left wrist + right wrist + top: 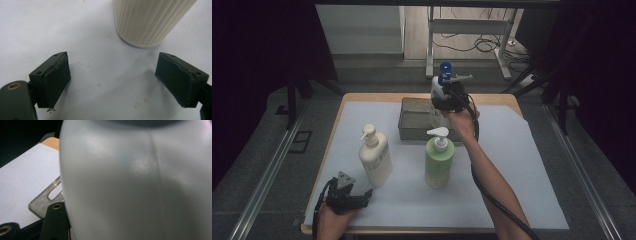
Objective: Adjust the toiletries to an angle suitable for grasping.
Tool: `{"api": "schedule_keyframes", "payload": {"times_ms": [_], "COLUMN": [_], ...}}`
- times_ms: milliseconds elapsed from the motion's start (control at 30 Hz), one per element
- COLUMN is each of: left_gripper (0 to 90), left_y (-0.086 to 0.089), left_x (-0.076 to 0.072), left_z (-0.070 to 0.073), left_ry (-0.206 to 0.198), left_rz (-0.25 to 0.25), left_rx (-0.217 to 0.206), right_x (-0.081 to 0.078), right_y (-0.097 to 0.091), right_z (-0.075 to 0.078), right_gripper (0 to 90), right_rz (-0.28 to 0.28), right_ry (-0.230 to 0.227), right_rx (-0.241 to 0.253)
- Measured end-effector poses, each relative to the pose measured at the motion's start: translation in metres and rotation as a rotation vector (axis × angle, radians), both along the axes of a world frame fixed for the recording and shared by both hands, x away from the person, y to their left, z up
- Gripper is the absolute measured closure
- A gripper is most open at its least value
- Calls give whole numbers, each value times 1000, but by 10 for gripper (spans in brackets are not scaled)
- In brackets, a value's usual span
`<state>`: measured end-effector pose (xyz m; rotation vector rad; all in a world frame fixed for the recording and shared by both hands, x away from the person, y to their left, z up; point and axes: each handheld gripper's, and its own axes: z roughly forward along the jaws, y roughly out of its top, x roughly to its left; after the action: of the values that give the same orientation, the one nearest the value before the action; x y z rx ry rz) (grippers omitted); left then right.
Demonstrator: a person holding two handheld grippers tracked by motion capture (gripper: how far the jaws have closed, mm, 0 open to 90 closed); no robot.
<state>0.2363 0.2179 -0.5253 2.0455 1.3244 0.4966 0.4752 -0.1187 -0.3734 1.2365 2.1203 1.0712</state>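
The pale grey plastic pump bottle with a blue top (438, 87) stands upright, long axis vertical, over the grey metal tray (412, 122) near the bench's far edge; its spout points toward the right edge. The right gripper (446, 102) has its jaws clamped on the bottle's body. Nearer the middle stand 2 more upright bottles: a green pump bottle (439, 162) and a cream ribbed pump bottle (375, 157). At the near left corner the left gripper (362, 196) rests on the white sheet (522, 170), jaws apart with nothing between.
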Motion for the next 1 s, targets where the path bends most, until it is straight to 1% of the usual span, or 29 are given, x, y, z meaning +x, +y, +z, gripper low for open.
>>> {"api": "schedule_keyframes", "payload": {"times_ms": [100, 167, 200, 267, 367, 600, 700, 800, 900, 1000], "left_gripper": [123, 123, 123, 123, 123, 123, 123, 123, 123, 122], "left_y": [0, 0, 0, 0, 0, 0, 0, 0, 0, 0], "left_x": [0, 0, 0, 0, 0, 0, 0, 0, 0, 0], "left_z": [0, 0, 0, 0, 0, 0, 0, 0, 0, 0], "left_ry": [0, 0, 0, 0, 0, 0, 0, 0, 1, 1], "left_rz": [-1, -1, 0, 0, 0, -1, 0, 0, -1, -1], "left_rx": [1, 1, 0, 1, 0, 1, 1, 1, 2, 1], "right_x": [-1, -2, -3, -3, -4, -4, -3, -2, -1, 1], "right_y": [4, 7, 8, 10, 12, 14, 14, 13, 11, 8], "right_z": [-5, -8, -9, -12, -16, -27, -31, -32, -33, -34], "right_gripper": [405, 405, 405, 405, 404, 404, 402, 398, 393, 389], "right_rz": [7, 10, 13, 18, 24, 31, 27, 22, 32, 30], "right_ry": [4, 8, 5, 6, 8, 15, 26, 27, 25, 28], "right_rx": [-6, 2, -5, -2, -9, -33, -37, -32, -22, -9]}}
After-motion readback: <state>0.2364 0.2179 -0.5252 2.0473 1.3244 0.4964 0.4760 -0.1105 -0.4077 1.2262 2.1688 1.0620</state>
